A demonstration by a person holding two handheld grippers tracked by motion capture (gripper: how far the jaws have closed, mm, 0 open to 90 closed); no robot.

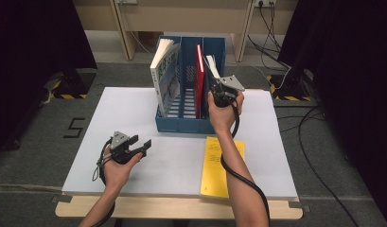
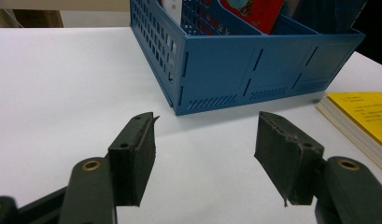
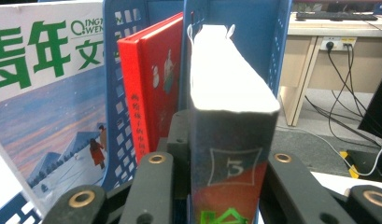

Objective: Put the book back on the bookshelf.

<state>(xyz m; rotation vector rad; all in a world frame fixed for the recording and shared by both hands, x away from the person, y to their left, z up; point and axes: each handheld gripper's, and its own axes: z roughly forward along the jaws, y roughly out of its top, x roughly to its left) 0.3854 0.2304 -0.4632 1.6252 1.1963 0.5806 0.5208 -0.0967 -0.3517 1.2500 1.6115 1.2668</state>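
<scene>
Book number 3, a thick volume with a white page edge and a red-and-dark spine, stands between the jaws of the right gripper, spine toward the gripper's camera, its long axis running away from the hand and tilting into the rightmost compartment of the blue file rack. In the high view its pale top edge leans against the divider there, so the book is partly inside that slot and not yet upright. The jaws sit close on both covers and appear to be clamped on it, though the pads themselves are hidden behind the spine. Just left of it, in the middle compartment, stands a red book, and in the left compartment a magazine with a snowy cover leans outward. The coming move seems to turn on this lean: the book lies straight ahead of the right hand, which is far nearer than the other, and needs tipping along the slot. The left gripper rests near the front left of the white table, jaws spread wide with nothing between them. A yellow booklet lies flat in front of the rack, beside the right forearm.
</scene>
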